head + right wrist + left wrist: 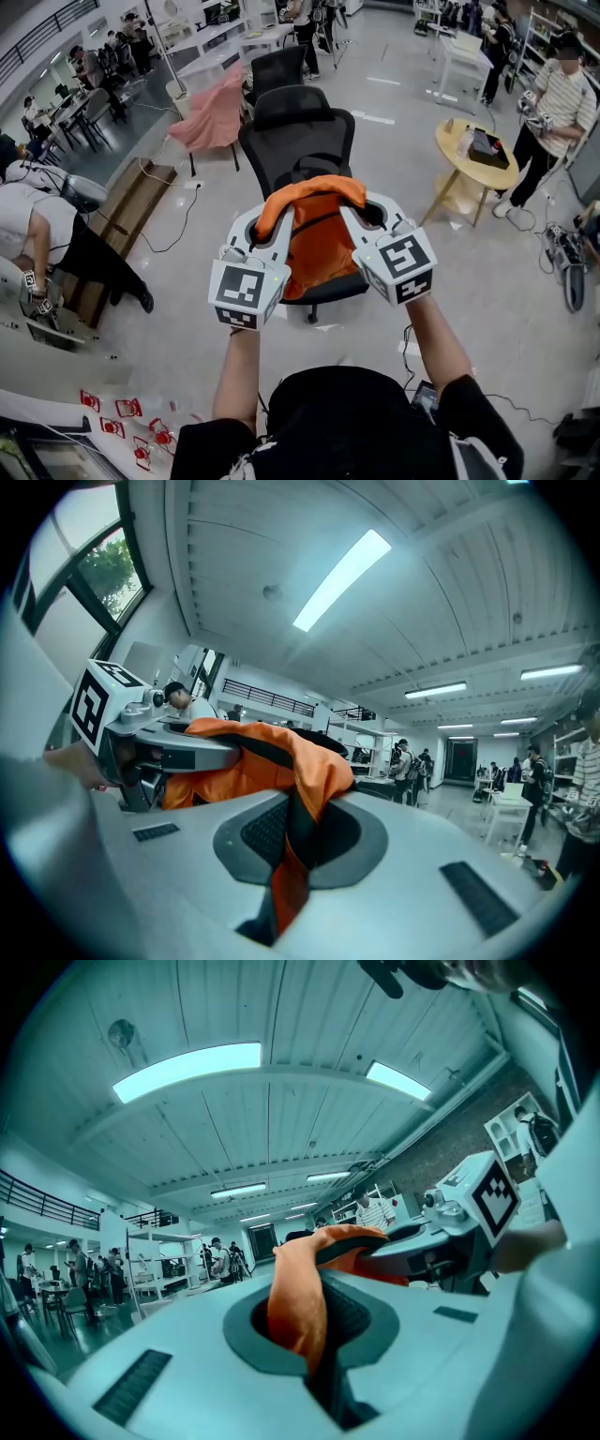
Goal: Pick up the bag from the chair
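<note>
L gripper (265,223): jaws clenched on the orange top strap (311,190) of the bag (317,246); in the left gripper view the fabric sits pinched in the jaw slot, no gap visible. R gripper (371,217): same cond.; jaws closed tight on the opposite end of that strap; orange-and-black fabric runs down through the slot in the right gripper view. Both units are side by side, jaw tips pointing away from the operator (337,422); the strap arcs from one gripper's tips to the other's.

Bag pos.: hanging between and below the two grippers; body orange w/ dark trim. Chair (298,131): black office type, directly ahead of and beneath the grippers; backrest beyond the jaw tips, seat under the bag; contact btwn bag bottom and seat cannot be determined.

Marker cube (246,291): at rear of L gripper, nearest the operator; matching cube (405,262) on R gripper.

Ahead of the L gripper and to its left: pink cloth (214,114). Right of the R gripper, well apart: round yellow table (464,155); person in striped shirt (562,98) standing past it.
</note>
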`<action>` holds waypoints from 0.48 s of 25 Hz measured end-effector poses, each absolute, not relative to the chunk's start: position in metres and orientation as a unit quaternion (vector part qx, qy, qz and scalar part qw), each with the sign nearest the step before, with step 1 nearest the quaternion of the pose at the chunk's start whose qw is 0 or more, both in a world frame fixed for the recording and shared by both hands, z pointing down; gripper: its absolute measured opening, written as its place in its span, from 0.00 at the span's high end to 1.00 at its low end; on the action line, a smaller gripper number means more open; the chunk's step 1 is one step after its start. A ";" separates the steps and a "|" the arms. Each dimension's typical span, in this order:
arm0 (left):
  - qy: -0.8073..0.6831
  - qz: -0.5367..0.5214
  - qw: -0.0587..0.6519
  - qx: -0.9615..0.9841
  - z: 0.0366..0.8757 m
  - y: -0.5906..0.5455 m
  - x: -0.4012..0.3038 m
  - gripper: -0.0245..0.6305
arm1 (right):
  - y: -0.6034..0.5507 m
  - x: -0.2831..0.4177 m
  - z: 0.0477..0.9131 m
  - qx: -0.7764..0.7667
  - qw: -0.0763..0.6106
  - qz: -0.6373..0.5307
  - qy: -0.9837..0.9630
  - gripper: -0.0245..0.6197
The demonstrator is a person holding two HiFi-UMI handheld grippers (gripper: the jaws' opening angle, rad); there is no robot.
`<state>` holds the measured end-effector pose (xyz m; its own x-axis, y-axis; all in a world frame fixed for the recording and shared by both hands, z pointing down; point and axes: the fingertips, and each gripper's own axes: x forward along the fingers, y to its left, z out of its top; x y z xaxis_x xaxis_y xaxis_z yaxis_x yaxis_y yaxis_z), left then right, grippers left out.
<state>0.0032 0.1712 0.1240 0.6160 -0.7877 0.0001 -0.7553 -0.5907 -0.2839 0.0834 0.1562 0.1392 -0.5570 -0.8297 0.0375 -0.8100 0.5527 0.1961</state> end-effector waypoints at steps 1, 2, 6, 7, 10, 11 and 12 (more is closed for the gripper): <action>0.433 -0.063 0.130 -0.890 0.124 0.172 0.005 0.93 | 0.157 0.085 0.140 0.466 0.062 -0.078 -0.879 0.95; 0.432 -0.064 0.130 -0.890 0.124 0.172 0.006 0.93 | 0.158 0.086 0.140 0.465 0.062 -0.078 -0.879 0.95; 0.428 -0.065 0.134 -0.892 0.126 0.174 0.013 0.93 | 0.161 0.092 0.143 0.465 0.062 -0.080 -0.879 0.95; 0.428 -0.064 0.133 -0.892 0.126 0.175 0.014 0.93 | 0.161 0.093 0.142 0.466 0.062 -0.081 -0.879 0.95; 0.428 -0.059 0.130 -0.892 0.126 0.177 0.017 0.93 | 0.163 0.097 0.141 0.466 0.064 -0.084 -0.879 0.95; 0.428 -0.057 0.129 -0.893 0.125 0.177 0.018 0.93 | 0.163 0.097 0.140 0.465 0.064 -0.085 -0.879 0.95; 0.428 -0.056 0.128 -0.893 0.125 0.177 0.019 0.93 | 0.163 0.098 0.140 0.465 0.064 -0.086 -0.879 0.95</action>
<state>0.0190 0.1774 0.1250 0.6271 -0.7789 -0.0090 -0.7500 -0.6006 -0.2771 0.0980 0.1628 0.1403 -0.5598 -0.8280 0.0332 -0.8059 0.5534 0.2103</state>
